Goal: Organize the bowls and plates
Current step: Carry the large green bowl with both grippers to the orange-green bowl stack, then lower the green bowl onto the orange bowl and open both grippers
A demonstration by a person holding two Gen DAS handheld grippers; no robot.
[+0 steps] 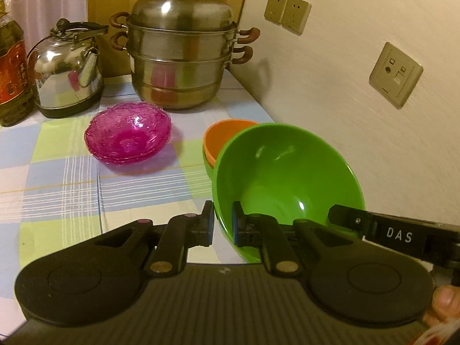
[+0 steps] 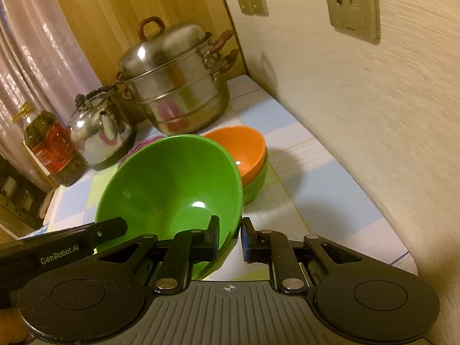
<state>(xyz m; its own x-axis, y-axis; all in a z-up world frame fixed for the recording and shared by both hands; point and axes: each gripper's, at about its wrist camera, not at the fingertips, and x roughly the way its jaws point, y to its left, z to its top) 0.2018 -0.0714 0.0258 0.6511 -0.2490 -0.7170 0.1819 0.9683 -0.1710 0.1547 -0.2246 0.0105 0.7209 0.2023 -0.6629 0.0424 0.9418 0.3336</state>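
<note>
Both grippers grip the rim of one green bowl, tilted above the surface near its right edge. The left gripper has its jaws narrow on the bowl's left rim; the right gripper clamps the opposite rim. Behind the bowl, an orange bowl sits nested in another green one. Pink glass dishes are stacked toward the back, before the steamer pot.

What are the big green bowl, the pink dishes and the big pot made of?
Green bowl: probably plastic; solid colour, smooth, with a soft shine.
Pink dishes: see-through with a bumpy pattern, so glass or clear plastic; I can't tell which.
Steamer pot: shiny silver metal, likely stainless steel; it mirrors the colours nearby. Its brown handles look like plastic or wood.
</note>
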